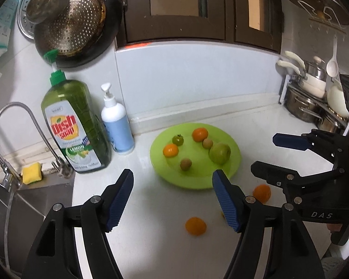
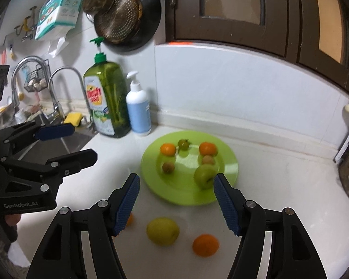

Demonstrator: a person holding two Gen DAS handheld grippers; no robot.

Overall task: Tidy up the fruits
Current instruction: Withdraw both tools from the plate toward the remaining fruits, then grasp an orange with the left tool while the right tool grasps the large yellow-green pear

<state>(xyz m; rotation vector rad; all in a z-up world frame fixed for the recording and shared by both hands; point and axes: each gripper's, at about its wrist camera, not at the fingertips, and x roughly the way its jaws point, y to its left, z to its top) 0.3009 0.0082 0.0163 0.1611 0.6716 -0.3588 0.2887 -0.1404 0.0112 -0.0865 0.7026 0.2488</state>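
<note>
Mid-sort: the round lime-green plastic plate [image 2: 230, 162] already carries six fruits, while a yellow-green apple [image 2: 162, 231] and loose oranges [image 2: 205, 244] sit on the white kitchen surface [image 2: 279, 174] near its front rim. Left claw [image 1: 172, 200] and right claw [image 2: 176, 204] both released, empty. Next, likely: close on a loose fruit; sink, soap bottles behind.

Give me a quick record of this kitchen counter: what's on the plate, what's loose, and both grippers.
plate: round lime-green plastic plate on the white counter
on plate: green apple, two oranges, two small brown fruits, one small green tomato
loose on counter: yellow-green apple, orange, another orange partly hidden
left gripper: open, empty
right gripper: open, empty
</note>
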